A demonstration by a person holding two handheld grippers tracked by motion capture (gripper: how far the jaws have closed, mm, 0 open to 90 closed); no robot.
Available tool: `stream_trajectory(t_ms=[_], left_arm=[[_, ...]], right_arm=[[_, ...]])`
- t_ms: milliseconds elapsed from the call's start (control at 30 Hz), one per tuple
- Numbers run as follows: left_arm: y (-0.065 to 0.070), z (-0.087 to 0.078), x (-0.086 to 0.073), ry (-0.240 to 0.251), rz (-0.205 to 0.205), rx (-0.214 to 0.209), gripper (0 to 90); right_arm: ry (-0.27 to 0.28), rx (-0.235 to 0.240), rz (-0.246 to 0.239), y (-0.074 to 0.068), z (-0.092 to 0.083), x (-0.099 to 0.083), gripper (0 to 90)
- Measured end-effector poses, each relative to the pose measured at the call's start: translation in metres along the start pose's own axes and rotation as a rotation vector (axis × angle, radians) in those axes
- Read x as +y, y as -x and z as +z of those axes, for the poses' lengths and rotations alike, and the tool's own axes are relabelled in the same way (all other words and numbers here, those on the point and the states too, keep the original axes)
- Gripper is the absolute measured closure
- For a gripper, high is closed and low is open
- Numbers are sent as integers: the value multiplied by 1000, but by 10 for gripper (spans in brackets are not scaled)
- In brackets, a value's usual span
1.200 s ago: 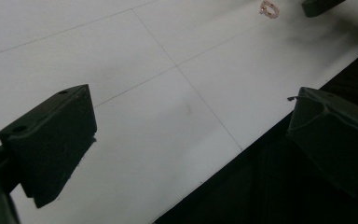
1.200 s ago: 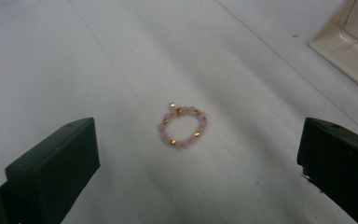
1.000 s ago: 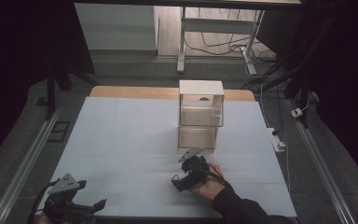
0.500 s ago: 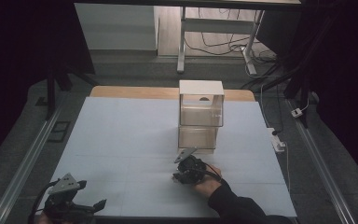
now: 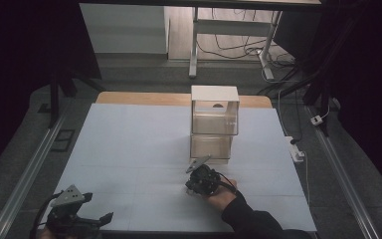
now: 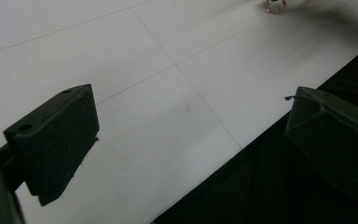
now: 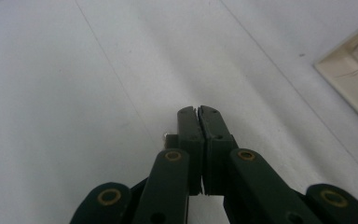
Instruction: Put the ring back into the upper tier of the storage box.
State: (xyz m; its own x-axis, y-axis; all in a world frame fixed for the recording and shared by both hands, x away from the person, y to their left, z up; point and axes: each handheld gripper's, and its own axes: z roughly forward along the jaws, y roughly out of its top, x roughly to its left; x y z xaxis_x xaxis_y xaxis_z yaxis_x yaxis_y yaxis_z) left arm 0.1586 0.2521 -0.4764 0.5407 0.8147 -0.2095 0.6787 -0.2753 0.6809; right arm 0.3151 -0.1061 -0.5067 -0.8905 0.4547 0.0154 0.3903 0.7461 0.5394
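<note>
**Right claw pinched shut on the white table, left claw idle & open**

I'm watching two hand-held claws over a white table top.

Right claw: its jaws have just been closing, and in the right gripper view they now meet tip to tip with only a thin seam between them. I see nothing between the tips. A tiny pale speck sits against the outer side of the left jaw, just behind the tip. It's too small for me to say what it is, or whether it's pinched. In the high view this claw points down at the table, with the person's hand & dark sleeve behind it.

Stack of two clear boxes with a white lid: just beyond the right claw, apart from it. One pale corner shows ahead & to the right of the tips in the right gripper view.

Left claw: jaws spread wide with nothing between them. It's low at the near table edge, well apart from the right claw. Table surface lies under one jaw, dark floor under the other.

Small ring-like item: beaded, pinkish, lying on the table far ahead of the left claw & a bit to the right, at the top edge of the left gripper view. No jaw touches it there.
</note>
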Motion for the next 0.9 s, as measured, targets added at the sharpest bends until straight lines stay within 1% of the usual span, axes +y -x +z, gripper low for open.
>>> stream_trajectory(t_ms=[33, 67, 233, 267, 300, 400, 467, 633, 667, 733, 900], left_arm=[[0, 0, 0, 2, -3, -3, 24], [0, 0, 0, 3, -5, -4, 24], [-1, 0, 0, 4, -6, -5, 24], [0, 0, 0, 3, -6, -4, 24], [0, 0, 0, 3, -6, -4, 24], [0, 0, 0, 4, -6, -4, 24], [0, 0, 0, 1, -3, -1, 25], [0, 1, 0, -2, -1, -2, 26], [0, 1, 0, -3, -1, -2, 26], [0, 1, 1, -2, 0, -2, 26], [0, 2, 1, -7, 1, -4, 26]], right_arm=[[8, -1, -3, 1, -1, 0, 886], [6, 3, 5, 0, -3, 0, 885], [38, 8, -5, -1, -10, 3, 886], [52, 10, 2, 0, -15, 4, 885], [52, 10, 2, 0, -15, 4, 885], [70, 14, 9, 1, -22, 5, 885], [89, 21, 22, 2, -26, 5, 885], [116, 32, 29, 2, -36, 7, 885], [129, 36, 28, 3, -40, 7, 885], [134, 36, 25, 3, -43, 7, 885], [159, 39, 37, 6, -53, 8, 886]])
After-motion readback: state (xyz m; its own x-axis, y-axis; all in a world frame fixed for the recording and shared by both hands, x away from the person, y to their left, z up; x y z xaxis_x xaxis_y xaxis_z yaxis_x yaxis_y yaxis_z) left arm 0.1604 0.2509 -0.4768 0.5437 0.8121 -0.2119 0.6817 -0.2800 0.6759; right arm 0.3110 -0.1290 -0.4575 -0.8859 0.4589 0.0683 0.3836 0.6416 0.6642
